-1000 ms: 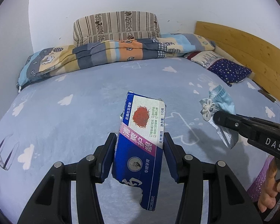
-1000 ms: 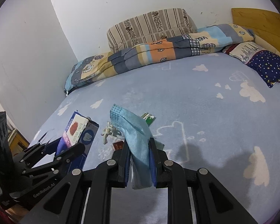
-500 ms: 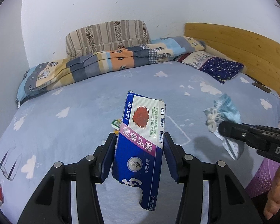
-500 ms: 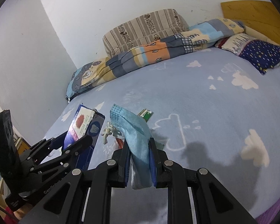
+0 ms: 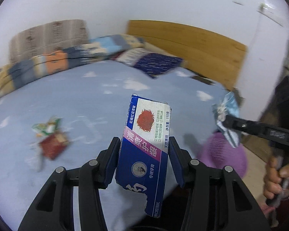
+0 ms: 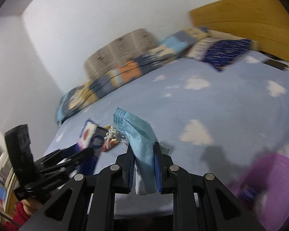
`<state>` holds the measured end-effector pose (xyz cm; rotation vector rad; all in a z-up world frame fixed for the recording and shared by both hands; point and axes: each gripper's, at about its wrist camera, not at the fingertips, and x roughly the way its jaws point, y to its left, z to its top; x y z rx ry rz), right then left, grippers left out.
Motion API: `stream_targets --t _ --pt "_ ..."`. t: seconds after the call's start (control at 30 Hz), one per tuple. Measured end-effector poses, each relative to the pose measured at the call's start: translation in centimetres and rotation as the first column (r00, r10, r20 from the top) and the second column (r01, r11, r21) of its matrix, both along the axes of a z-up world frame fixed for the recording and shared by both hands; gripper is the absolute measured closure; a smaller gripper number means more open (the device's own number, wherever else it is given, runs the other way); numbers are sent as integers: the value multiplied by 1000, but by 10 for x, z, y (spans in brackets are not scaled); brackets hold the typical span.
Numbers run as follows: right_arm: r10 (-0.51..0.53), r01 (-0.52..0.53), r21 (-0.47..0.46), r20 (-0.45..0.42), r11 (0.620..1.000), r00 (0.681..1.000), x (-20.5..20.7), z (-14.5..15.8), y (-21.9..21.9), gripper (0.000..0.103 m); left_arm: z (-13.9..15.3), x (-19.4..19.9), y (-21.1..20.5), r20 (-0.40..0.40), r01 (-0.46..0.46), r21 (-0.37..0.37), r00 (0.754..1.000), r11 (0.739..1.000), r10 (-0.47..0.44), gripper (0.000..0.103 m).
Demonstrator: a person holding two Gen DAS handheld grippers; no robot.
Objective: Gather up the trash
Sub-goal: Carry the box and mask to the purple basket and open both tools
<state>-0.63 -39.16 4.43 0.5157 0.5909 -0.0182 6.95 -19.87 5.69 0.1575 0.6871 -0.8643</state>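
Both tools are matte black plastic. The left gripper point(image 5: 143, 147) has angular linkage arms with triangular cut-outs, round silver screws at the joints and dark blue pads point(image 5: 175, 156). The right gripper point(image 6: 143, 156) is built alike. Bare skin shows on the right hand point(image 5: 277, 177); a red sleeve point(image 6: 19, 213) covers the left wrist.

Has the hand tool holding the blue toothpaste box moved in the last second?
Yes. The left gripper swung right: the wooden headboard now sits near centre and a purple bin appears.
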Motion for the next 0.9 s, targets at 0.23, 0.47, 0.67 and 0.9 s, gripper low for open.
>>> stream_targets --t 0.23,0.47,0.67,0.9 --pt "-237 241 59 -60 969 970 -85 -13 -87 84 4 -49 -91 -77 215 4 974 977 -215 54" --pt "-382 390 128 -84 912 920 -140 -31 -143 83 -12 -92 -185 -165 386 80 914 919 -369 54" --pt "-443 459 173 -122 871 888 -157 -54 -165 78 -31 -103 -234 -238 418 127 893 899 -382 43" --pt "-484 497 178 -112 850 868 -168 -58 -176 51 -23 -89 -217 -225 370 103 913 923 -341 39"
